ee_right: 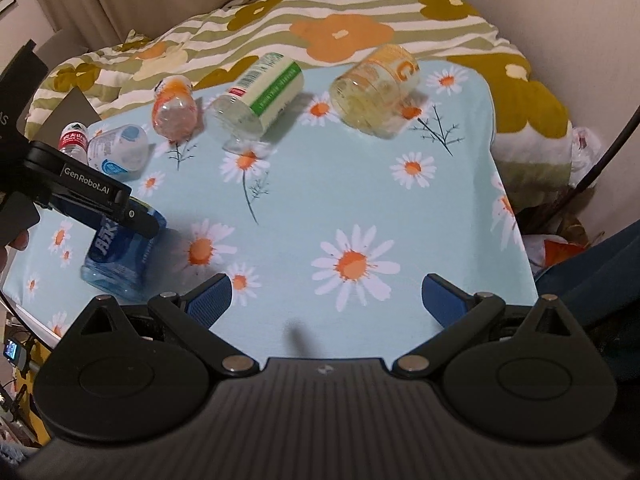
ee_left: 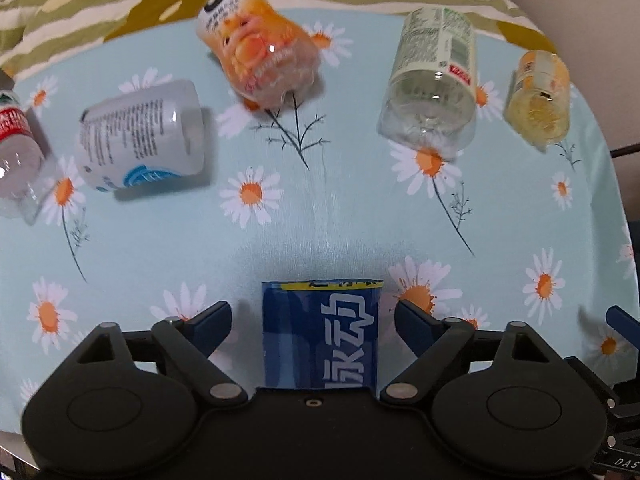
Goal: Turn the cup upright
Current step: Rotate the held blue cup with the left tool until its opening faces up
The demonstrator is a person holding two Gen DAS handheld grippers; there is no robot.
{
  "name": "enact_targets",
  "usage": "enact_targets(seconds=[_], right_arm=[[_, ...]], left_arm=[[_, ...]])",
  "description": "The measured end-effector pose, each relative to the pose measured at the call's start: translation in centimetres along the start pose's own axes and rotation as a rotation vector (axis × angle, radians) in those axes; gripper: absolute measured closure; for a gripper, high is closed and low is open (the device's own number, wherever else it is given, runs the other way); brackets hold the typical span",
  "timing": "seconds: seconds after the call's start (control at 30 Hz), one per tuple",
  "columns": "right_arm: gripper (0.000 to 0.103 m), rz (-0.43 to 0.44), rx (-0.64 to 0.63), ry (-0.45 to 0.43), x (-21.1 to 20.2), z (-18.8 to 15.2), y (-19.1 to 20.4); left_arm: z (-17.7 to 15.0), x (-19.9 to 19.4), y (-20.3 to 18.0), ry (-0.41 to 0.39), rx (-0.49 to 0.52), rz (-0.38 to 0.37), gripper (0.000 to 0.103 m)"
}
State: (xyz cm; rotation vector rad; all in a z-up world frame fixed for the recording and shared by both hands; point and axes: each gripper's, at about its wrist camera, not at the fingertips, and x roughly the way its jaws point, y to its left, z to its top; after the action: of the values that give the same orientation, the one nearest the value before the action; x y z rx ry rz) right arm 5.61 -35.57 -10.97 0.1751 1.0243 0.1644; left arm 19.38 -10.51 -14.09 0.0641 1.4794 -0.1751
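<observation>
A blue cup (ee_left: 320,334) cut from a blue-labelled bottle lies on its side on the daisy tablecloth (ee_left: 280,240), between the fingers of my left gripper (ee_left: 314,316). The jaws stand wide and do not touch it. In the right wrist view the same blue cup (ee_right: 120,258) lies at the left under the left gripper (ee_right: 136,220). My right gripper (ee_right: 326,294) is open and empty above bare cloth near the table's front.
Several other cut bottle cups lie on their sides along the far edge: red-labelled (ee_left: 16,152), white (ee_left: 140,136), orange (ee_left: 260,56), green-labelled (ee_left: 434,80), yellow (ee_left: 538,96). A flowered, striped blanket (ee_right: 320,20) lies behind the table. The table's right edge (ee_right: 516,216) drops off.
</observation>
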Motion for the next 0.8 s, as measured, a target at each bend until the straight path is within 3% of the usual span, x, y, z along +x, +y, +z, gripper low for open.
enact_targets(seconds=[0.13,0.5,0.63,0.8], right_arm=[[0.0,0.009,0.002,-0.003,0.3,0.2,-0.6],[0.0,0.02,-0.006,-0.031,-0.2,1.2,-0.8],[0.0,0.024,-0.017,-0.051,-1.0,1.7,-0.5],[0.0,0.046,-0.017,-0.057,-1.2,2.2,-0.1]], left_arm=[[0.2,0.9,0.2,0.041,-0.034,-0.016,0.037],[-0.7,-1.1,-0.1,-0.016,-0.036,-0.048,0.039],[-1.7,-4.3,-0.3,-0.152,-0.024,-0.064,0.039],[-5.4,-7.1,-0.3,-0.446,-0.052,-0.055,0.039]])
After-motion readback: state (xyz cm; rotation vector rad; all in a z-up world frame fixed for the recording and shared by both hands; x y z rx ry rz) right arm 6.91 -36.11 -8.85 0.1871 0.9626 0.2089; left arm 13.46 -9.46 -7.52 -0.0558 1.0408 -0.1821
